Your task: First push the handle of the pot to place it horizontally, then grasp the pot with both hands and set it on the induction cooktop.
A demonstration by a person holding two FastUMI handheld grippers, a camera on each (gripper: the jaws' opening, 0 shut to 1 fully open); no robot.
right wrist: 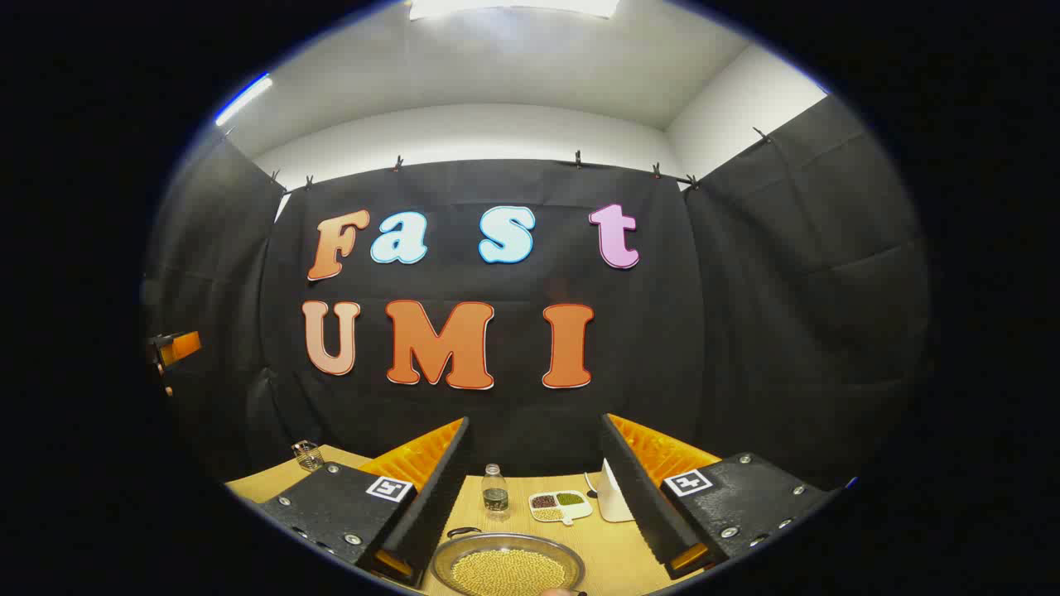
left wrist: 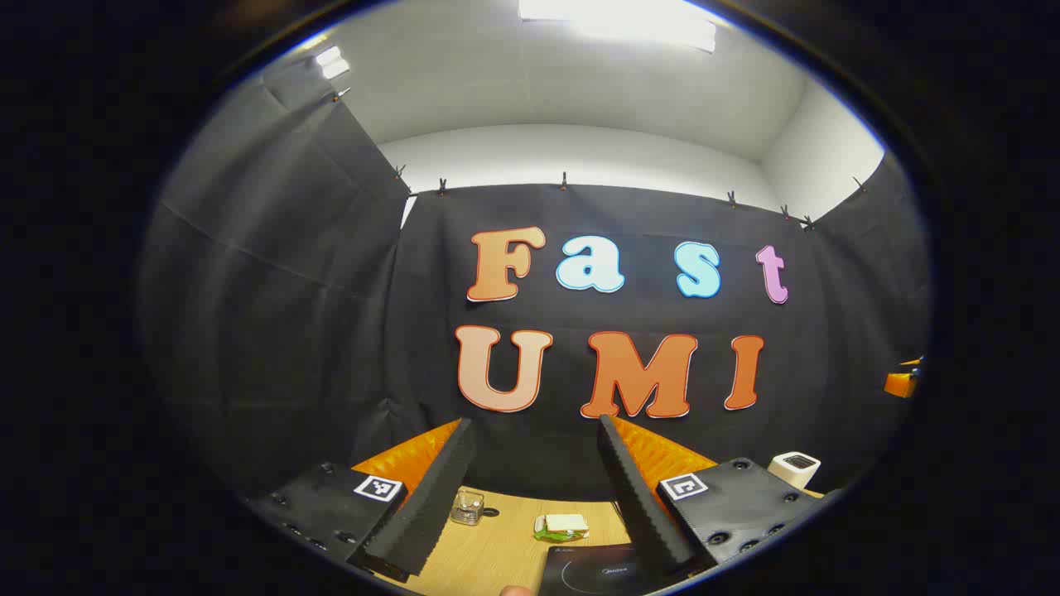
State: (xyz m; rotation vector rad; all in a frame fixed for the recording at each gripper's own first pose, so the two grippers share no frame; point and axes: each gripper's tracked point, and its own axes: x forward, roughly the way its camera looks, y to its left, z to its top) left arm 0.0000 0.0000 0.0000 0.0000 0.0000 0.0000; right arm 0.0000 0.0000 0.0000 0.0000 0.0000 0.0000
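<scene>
The pot (right wrist: 507, 567) is a shallow metal pan full of yellow beans, low in the right gripper view just ahead of my right gripper (right wrist: 535, 420). A small dark handle (right wrist: 464, 531) shows at its far left rim. The right gripper is open, held above the table with nothing between its fingers. The black induction cooktop (left wrist: 590, 571) lies at the bottom of the left gripper view, under my left gripper (left wrist: 534, 422). That gripper is open too and holds nothing. Each gripper appears at the other view's edge as an orange part: right gripper (left wrist: 903, 381), left gripper (right wrist: 175, 348).
On the wooden table (left wrist: 497, 546) stand a small glass jar (left wrist: 468, 507), a green plate with a pale block (left wrist: 563, 526) and a white device (left wrist: 795, 468). Beyond the pot are a small bottle (right wrist: 495, 490), a divided dish of beans (right wrist: 561, 505) and a white object (right wrist: 613, 501).
</scene>
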